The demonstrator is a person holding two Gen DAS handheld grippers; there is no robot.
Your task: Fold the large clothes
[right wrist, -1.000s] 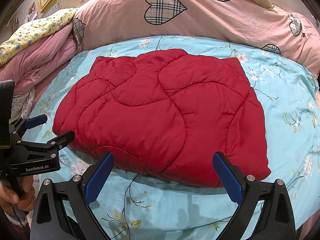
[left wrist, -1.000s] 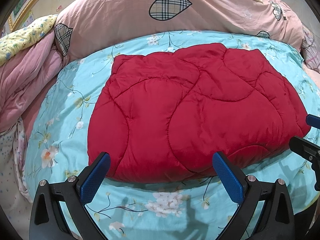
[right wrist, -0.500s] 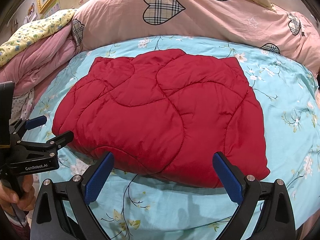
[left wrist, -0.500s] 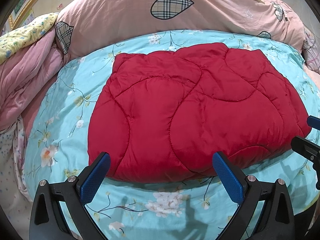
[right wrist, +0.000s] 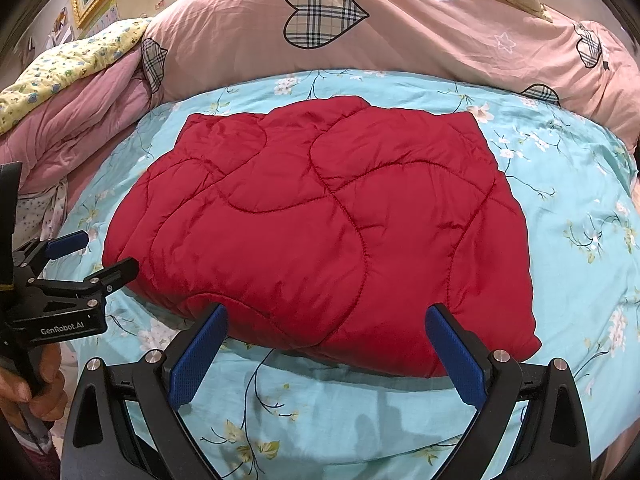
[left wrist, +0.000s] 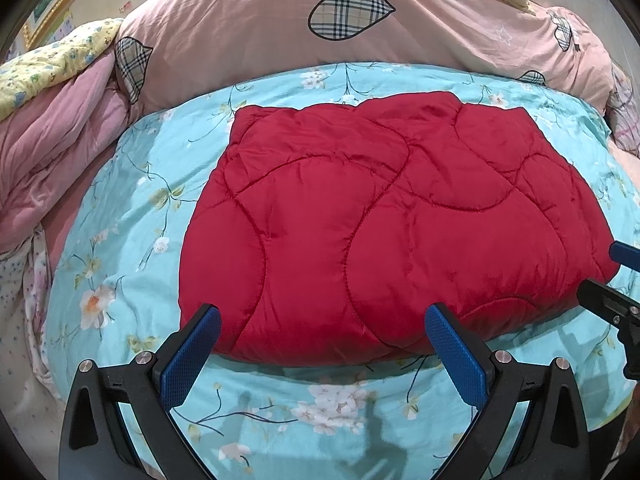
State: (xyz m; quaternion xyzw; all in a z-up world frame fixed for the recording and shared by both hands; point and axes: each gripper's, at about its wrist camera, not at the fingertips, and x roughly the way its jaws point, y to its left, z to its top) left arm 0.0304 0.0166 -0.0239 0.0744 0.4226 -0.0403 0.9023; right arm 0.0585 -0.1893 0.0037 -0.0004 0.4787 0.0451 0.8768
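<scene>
So the red quilted puffer jacket (left wrist: 384,236) is lying folded into a chunky, roughly rectangular bundle in the middle of the bed, flat on the light blue floral sheet (left wrist: 120,240). No sleeves or hood sticking out that I can see, just curved stitch lines across the top.

The left gripper (left wrist: 320,334) sits low at the near edge of the bundle with its blue-padded fingers (left wrist: 190,354) spread wide apart, nothing between them. From its own camera the tips overlap the jacket's near hem, but I can't tell if they actually touch it. The right gripper (right wrist: 324,332) is the same deal: fingers wide apart, empty, tips right at the near edge toward the jacket's right side. In the right wrist view you can also see the left gripper off to the side near the jacket's left corner, held by a hand (right wrist: 28,384).

Behind the jacket there's a pink duvet with plaid hearts (right wrist: 360,28), a bunched pink blanket (left wrist: 52,148) on the left, and a yellow floral cloth (right wrist: 68,64) on top of that.
</scene>
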